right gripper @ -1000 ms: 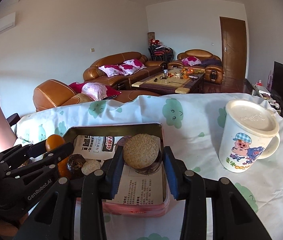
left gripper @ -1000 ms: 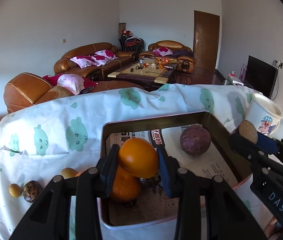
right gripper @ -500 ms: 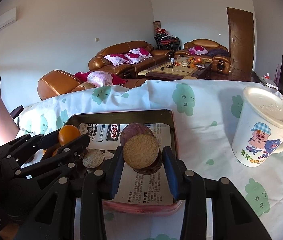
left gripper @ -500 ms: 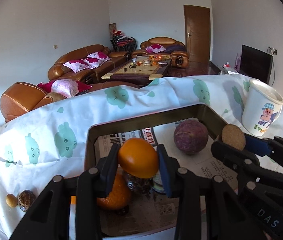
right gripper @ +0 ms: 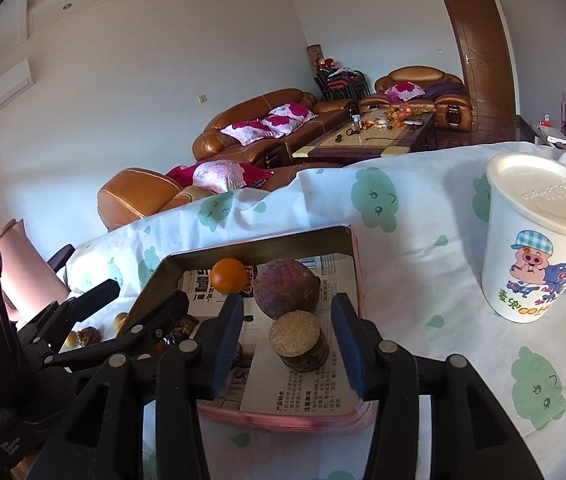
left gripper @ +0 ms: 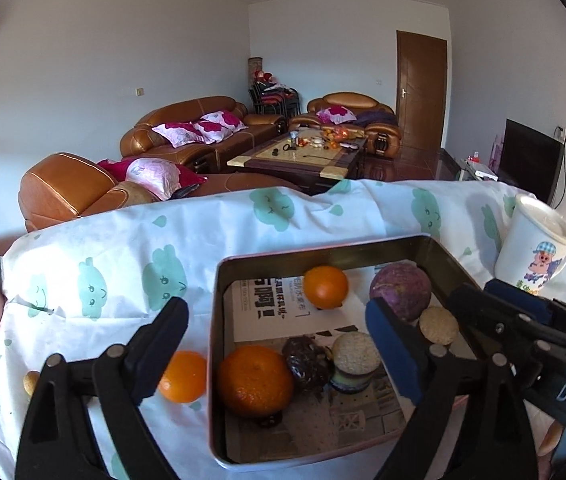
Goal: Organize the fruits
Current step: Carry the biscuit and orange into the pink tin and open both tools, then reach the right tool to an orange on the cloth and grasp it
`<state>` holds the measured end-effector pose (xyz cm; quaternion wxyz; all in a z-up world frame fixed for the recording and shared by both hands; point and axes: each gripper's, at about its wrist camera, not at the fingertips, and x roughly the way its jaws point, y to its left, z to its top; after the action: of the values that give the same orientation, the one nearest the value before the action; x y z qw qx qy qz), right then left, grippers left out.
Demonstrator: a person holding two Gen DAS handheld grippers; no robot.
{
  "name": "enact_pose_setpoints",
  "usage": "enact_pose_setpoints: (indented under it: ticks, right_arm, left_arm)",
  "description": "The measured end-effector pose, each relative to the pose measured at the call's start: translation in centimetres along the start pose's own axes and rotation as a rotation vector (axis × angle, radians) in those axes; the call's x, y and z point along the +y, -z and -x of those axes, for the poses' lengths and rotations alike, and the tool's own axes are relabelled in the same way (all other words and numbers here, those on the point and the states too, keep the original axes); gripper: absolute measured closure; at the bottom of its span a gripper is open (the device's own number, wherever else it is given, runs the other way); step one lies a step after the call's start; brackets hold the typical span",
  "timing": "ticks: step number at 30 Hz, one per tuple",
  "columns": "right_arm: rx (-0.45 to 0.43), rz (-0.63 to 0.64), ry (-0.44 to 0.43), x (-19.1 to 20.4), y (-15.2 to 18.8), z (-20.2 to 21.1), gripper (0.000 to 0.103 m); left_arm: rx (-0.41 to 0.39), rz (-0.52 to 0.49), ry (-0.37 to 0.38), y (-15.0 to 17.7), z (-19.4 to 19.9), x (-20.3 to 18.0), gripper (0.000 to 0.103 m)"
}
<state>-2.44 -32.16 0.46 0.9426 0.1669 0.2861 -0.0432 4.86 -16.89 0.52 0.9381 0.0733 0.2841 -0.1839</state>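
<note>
A metal tin [left gripper: 219, 320] lined with newspaper sits on the cloud-print tablecloth. My left gripper [left gripper: 279, 340] hangs over its near left corner, its jaws opening wide with nothing between them. A small orange [left gripper: 325, 287] lies free at the tin's far end beside a purple fruit [left gripper: 400, 292]. A big orange [left gripper: 255, 380], a dark wrinkled fruit [left gripper: 307, 364] and a tan-topped round piece [left gripper: 355, 356] lie nearer. My right gripper [right gripper: 287, 338] is opening; a second tan-topped piece [right gripper: 297, 338] stands on the paper between its pads, untouched.
A lidded cartoon mug [right gripper: 539, 240] stands right of the tin. Another orange [left gripper: 183, 376] and a small yellow fruit [left gripper: 31, 380] lie on the cloth left of the tin. Behind the table's far edge are brown sofas and a coffee table.
The left gripper opened and let go of the small orange, which now lies at the tin's far end. The right gripper opened and released the tan-topped piece onto the paper.
</note>
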Motion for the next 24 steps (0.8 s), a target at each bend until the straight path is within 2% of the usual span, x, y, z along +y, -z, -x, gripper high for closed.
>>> enact_pose_setpoints:
  ticks: [2, 4, 13, 19, 24]
  right_arm:
    - [-0.015, -0.008, 0.003, -0.2, 0.0, 0.2, 0.047]
    - [-0.021, -0.014, 0.004, -0.3, 0.0, 0.3, 0.046]
    - [-0.040, 0.003, 0.044, 0.0, 0.0, 0.3, 0.046]
    - [-0.046, 0.013, 0.056, 0.3, 0.6, 0.6, 0.046]
    - [-0.052, 0.042, 0.072, 1.2, 1.4, 1.0, 0.046]
  left_arm:
    - [-0.007, 0.006, -0.006, 0.1, 0.2, 0.3, 0.002]
    - [-0.002, 0.005, -0.006, 0.3, 0.3, 0.5, 0.000]
    - [-0.014, -0.020, -0.025, 1.5, 2.3, 1.3, 0.000]
    - [-0.016, 0.017, -0.052, 2.6, 3.6, 3.6, 0.000]
    - [0.009, 0.024, -0.104, 3.8, 3.9, 6.4, 0.000]
